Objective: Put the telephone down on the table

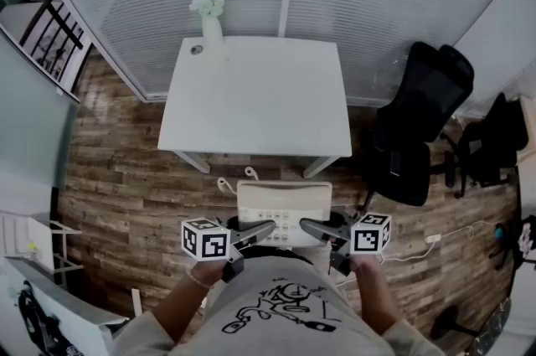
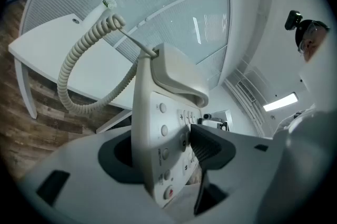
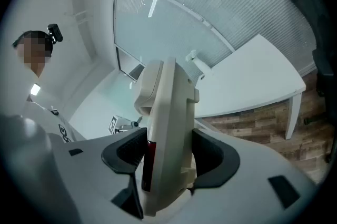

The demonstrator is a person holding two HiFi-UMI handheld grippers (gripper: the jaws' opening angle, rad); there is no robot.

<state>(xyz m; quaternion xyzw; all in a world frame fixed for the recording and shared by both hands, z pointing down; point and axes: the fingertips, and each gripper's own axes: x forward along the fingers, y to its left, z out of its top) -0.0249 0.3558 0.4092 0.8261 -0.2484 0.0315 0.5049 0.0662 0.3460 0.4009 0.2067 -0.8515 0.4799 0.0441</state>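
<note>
A cream desk telephone with its handset on top hangs in the air in front of me, short of the white table. My left gripper is shut on its left edge and my right gripper is shut on its right edge. In the left gripper view the telephone stands between the pads with its keypad showing, and its coiled cord loops out to the left. In the right gripper view the telephone's side fills the gap between the jaws of the right gripper.
A white vase with pale flowers stands at the table's far left corner, beside a small round fitting. A black office chair stands to the right of the table. The floor is wood plank, with a cable lying at the right.
</note>
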